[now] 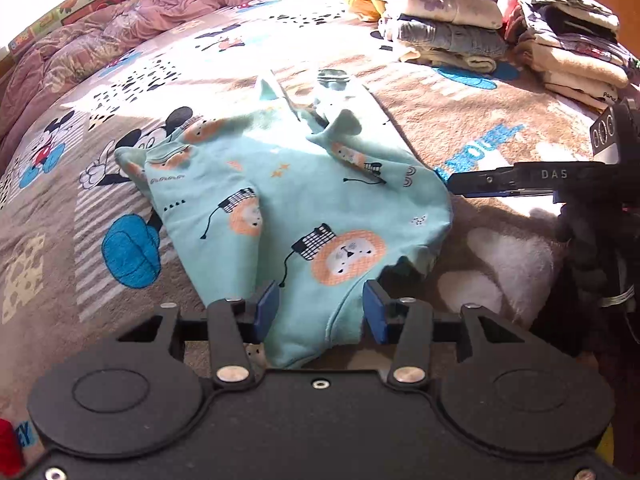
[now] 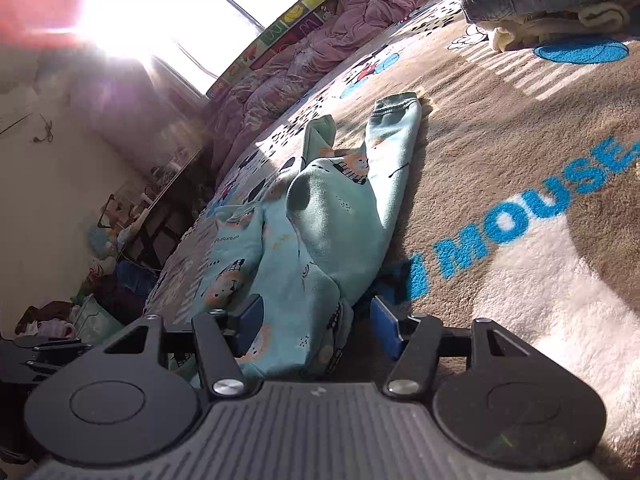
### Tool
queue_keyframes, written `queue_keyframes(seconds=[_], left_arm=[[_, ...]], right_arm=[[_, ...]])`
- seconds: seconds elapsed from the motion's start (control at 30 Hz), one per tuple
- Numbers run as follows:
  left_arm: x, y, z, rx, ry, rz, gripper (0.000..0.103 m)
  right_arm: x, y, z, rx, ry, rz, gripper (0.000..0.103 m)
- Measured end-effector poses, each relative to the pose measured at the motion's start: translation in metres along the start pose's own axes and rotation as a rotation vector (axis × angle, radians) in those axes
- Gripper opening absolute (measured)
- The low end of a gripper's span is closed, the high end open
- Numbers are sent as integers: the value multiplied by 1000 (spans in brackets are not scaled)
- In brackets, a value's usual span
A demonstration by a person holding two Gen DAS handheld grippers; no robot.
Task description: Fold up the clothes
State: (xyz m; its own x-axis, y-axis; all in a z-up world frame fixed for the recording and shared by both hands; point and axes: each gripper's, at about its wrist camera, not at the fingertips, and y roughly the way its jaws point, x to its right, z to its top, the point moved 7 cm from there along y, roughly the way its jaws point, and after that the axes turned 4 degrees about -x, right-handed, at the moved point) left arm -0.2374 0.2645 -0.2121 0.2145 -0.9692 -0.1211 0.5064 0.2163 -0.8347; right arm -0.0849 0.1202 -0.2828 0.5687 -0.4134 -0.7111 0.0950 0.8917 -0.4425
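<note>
A small mint-green garment with orange lion prints lies crumpled on the brown Mickey Mouse blanket. My left gripper is open, its blue pads either side of the garment's near hem, which lies between the jaws. My right gripper is open too, with the garment's near corner between its blue pads. In the left wrist view the right gripper's black fingers reach the garment's right edge.
Stacks of folded clothes stand at the far right of the bed. A pink quilt lies bunched along the far left by the window. The bed's left edge drops to a cluttered floor.
</note>
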Motion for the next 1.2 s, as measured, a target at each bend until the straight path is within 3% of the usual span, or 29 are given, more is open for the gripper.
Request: queue_keyframes(seconds=[0.17, 0.33, 0.47, 0.6, 0.63, 0.73, 0.83, 0.9, 1.0, 1.07, 1.17, 1.2], left_arm=[[53, 35, 19, -21, 148, -52, 47], [66, 65, 23, -51, 157, -73, 47], [69, 82, 20, -94, 165, -81, 45], [69, 86, 18, -102, 169, -69, 20], [67, 84, 20, -95, 165, -64, 7], [62, 73, 26, -54, 156, -38, 5], [62, 61, 33, 21, 203, 70, 5], [72, 57, 32, 92, 338, 197, 5], [103, 63, 13, 201, 713, 447, 5], [117, 74, -4, 205, 809, 465, 5], [130, 99, -37, 149, 969, 462, 5], [130, 102, -42, 129, 971, 440, 5]], right_arm=[[23, 1, -9, -6, 0, -18, 59], [24, 0, 7, 38, -23, 10, 60], [33, 9, 14, 31, 46, 52, 60], [34, 21, 14, 12, 72, 66, 60], [33, 22, 14, 8, 71, 68, 60], [32, 25, 13, 0, 79, 81, 60], [32, 26, 11, -6, 98, 91, 60], [32, 25, 11, -5, 102, 94, 60], [32, 25, 12, -4, 105, 95, 60], [33, 23, 12, -2, 107, 96, 60], [34, 21, 13, -1, 100, 93, 60], [33, 20, 13, 0, 94, 90, 60]])
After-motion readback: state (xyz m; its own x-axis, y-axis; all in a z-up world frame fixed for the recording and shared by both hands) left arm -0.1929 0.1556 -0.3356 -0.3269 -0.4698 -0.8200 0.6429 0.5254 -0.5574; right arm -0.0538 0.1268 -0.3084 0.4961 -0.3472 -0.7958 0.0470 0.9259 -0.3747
